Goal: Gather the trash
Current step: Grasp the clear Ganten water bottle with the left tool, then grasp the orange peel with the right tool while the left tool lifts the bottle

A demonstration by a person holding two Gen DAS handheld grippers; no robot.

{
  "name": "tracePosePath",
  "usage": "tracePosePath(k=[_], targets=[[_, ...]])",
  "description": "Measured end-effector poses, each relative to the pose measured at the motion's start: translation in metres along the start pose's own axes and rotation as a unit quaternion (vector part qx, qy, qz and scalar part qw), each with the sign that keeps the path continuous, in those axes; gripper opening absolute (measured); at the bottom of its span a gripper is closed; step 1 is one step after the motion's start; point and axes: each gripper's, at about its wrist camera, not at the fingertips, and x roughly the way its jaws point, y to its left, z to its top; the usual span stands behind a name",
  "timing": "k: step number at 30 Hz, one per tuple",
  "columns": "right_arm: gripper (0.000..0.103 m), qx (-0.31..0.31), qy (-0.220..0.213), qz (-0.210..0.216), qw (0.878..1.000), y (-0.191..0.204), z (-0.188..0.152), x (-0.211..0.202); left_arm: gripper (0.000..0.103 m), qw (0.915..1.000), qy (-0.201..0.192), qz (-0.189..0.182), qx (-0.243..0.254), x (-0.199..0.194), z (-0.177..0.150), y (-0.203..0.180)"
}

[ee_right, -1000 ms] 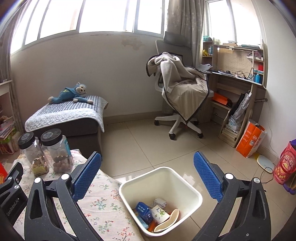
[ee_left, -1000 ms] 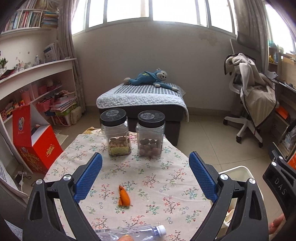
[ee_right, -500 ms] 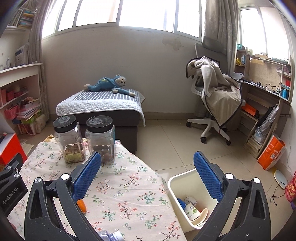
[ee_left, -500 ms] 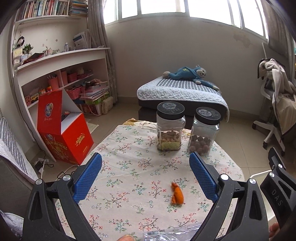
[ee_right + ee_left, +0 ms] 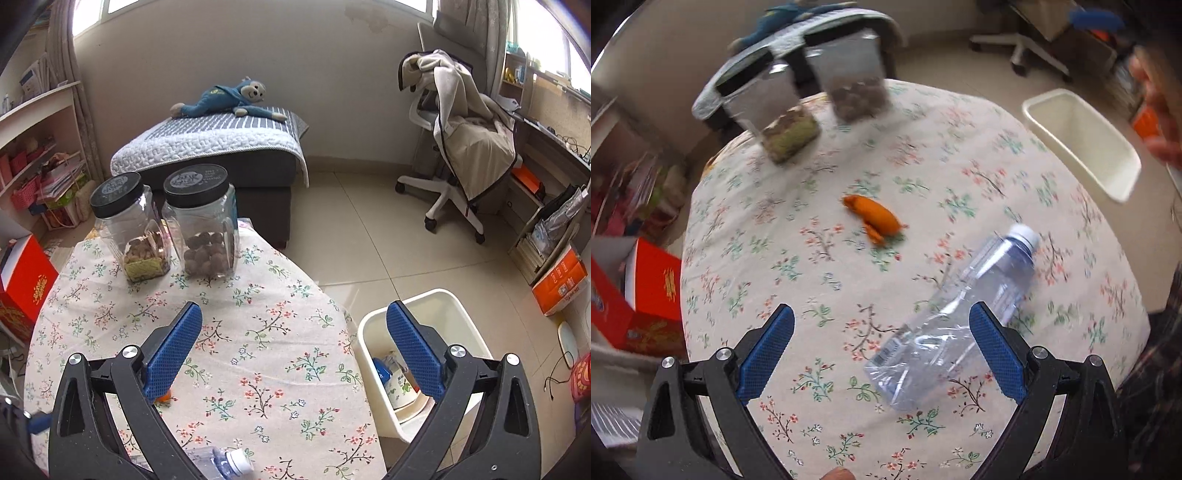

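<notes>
Left tool (image 5: 881, 334) hangs above the round desk w/ floral cloth (image 5: 820, 258), pads spread wide, gripping nothing. The crumpled clear plastic bottle w/ white cap (image 5: 956, 314) lies on its side on the cloth, base toward the tool, cap pointing away to the right. Its lower half sits between the two blue pads in the left wrist view; the right pad overlaps the bottle's mid-body, the left pad is well apart from it. Can't tell height of the pads over the bottle. Beyond the bottle, nearer desk centre, lies a small orange peel scrap (image 5: 875, 218), apart from both bottle and tool. Two clear jars w/ black lids (image 5: 820, 85) stand at the far edge, blurred by motion. White plastic waste bin (image 5: 1082, 140) stands on the floor just off the desk's right side.

Right tool (image 5: 293, 341) is also released, pads wide apart, nothing between them but cloth and floor. Its left pad is over the desk, its right pad over the bin's (image 5: 461, 317) rim; bin holds a paper cup and some blue wrappers. Bottle's cap end (image 5: 229, 459) shows at the bottom edge, below and between the tool's arms, not touched. A bit of the orange scrap (image 5: 164, 397) peeks out beside the left pad. Jars (image 5: 201, 221) stand side by side at the desk's far end.

A hand (image 5: 1160, 110), blurred, shows at the right edge of the left wrist view.
</notes>
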Motion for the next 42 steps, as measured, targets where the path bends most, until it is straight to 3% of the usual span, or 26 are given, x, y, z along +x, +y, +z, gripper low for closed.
tracePosePath(k=[2,4,11,12,13,14,15,18,22,26,29,32,34,35,36,37,40,42], targets=[[0.096,0.002,0.015,-0.001,1.0,-0.011,0.001,0.007,0.093,0.9958,0.005,0.003,0.092,0.007,0.001,-0.038],[0.096,0.0,0.024,-0.01,1.0,-0.021,0.001,0.011,0.093,0.9885,0.008,0.002,0.151,0.013,0.004,-0.064],[0.096,0.007,0.063,-0.01,0.998,-0.039,0.0,0.034,0.093,0.9758,0.031,0.009,0.216,0.046,0.019,-0.096],[0.096,0.004,0.07,-0.003,0.998,-0.036,0.0,0.038,0.089,0.9737,0.034,0.007,0.225,0.049,0.014,-0.098],[0.096,-0.001,0.077,0.006,0.997,-0.03,-0.001,0.042,0.072,0.9714,0.042,0.002,0.234,0.052,0.009,-0.098],[0.096,-0.01,0.083,0.014,0.996,-0.022,-0.002,0.046,0.061,0.9695,0.051,0.006,0.239,0.055,0.003,-0.096],[0.096,-0.023,0.09,0.023,0.995,-0.01,-0.004,0.05,0.061,0.9711,0.057,-0.003,0.232,0.052,-0.003,-0.091],[0.096,-0.064,0.105,0.041,0.992,0.027,-0.012,0.061,0.06,0.9814,0.06,-0.004,0.182,0.04,-0.017,-0.058],[0.096,-0.087,0.137,0.083,0.983,0.075,-0.026,0.075,0.06,0.9952,0.063,0.0,0.075,0.021,-0.04,0.006],[0.096,-0.124,0.158,0.11,0.973,0.126,-0.047,0.085,0.06,0.9968,0.043,0.0,-0.068,-0.001,-0.061,0.081],[0.093,-0.174,0.172,0.102,0.964,0.159,-0.068,0.096,0.06,0.9827,0.032,-0.002,-0.182,-0.012,-0.079,0.137],[0.077,-0.201,0.185,0.094,0.957,0.176,-0.086,0.109,0.061,0.9633,0.026,0.004,-0.267,-0.019,-0.095,0.177],[0.046,-0.196,0.202,0.104,0.954,0.179,-0.094,0.118,0.061,0.9512,0.018,0.002,-0.308,-0.024,-0.103,0.192],[0.043,-0.191,0.19,0.112,0.956,0.179,-0.094,0.116,0.061,0.9442,0.014,0.003,-0.329,-0.025,-0.107,0.198],[0.024,-0.194,0.185,0.114,0.957,0.182,-0.094,0.114,0.061,0.9359,0.012,0.008,-0.352,-0.024,-0.11,0.202],[0.019,-0.198,0.183,0.112,0.956,0.183,-0.093,0.112,0.061,0.9252,0.011,0.017,-0.379,-0.022,-0.114,0.207],[0.017,-0.191,0.169,0.122,0.959,0.184,-0.091,0.101,0.061,0.9034,0.007,0.025,-0.428,-0.019,-0.122,0.214],[0.016,-0.187,0.153,0.131,0.961,0.183,-0.088,0.09,0.061,0.896,0.0,0.025,-0.443,-0.017,-0.123,0.218]])
